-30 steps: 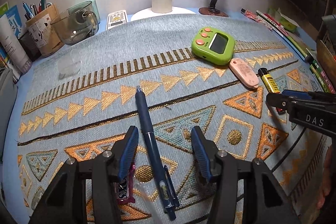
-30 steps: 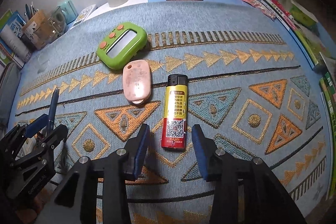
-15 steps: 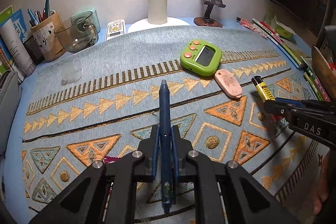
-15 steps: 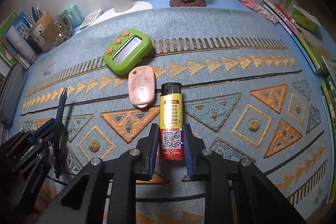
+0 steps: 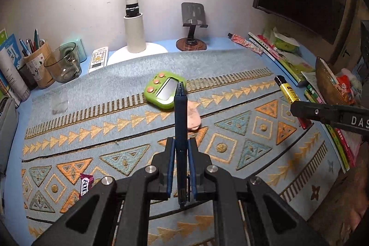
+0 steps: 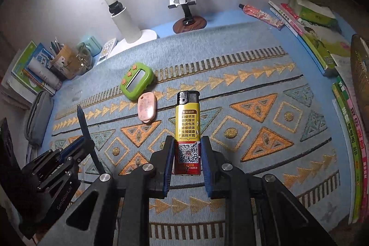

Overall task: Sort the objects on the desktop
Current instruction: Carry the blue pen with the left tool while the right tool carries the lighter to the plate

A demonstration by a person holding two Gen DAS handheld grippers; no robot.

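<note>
1. The left gripper (image 5: 181, 155) is clamped tight on a dark blue plastic pen (image 5: 180, 121), its blue-padded jaws pressing the barrel from both sides.
2. The pen points forward, away from the camera, its tip over the lime green digital timer with orange buttons (image 5: 164, 92); its clip end hangs below the jaws.
3. In the right wrist view the same pen (image 6: 85, 128) slants up out of the left gripper (image 6: 88, 150), clear of the mat.
4. The right gripper (image 6: 187, 153) is closed on a yellow and red plastic lighter with a black cap (image 6: 187, 128), gripping its lower, red end where a QR code is printed.
5. The lighter stands along the jaws with its black cap farthest from the camera; from the left wrist view it (image 5: 289, 93) appears lifted off the mat, though that edge of the picture is distorted.
6. The timer lies on the blue woven mat with orange triangle patterns (image 6: 265, 89), and a small pink oval case (image 6: 146, 107) sits just beside it.
7. A purple candy wrapper (image 5: 85, 182) lies on the mat near the left gripper's arm.
8. At the back left stand a brown cup of pens (image 5: 37, 61) and a clear glass mug (image 5: 63, 62); a white lamp base (image 5: 136, 47) and a black phone stand (image 5: 192, 27) stand against the wall.
9. Books (image 6: 318, 43) line the right edge of the desk.
</note>
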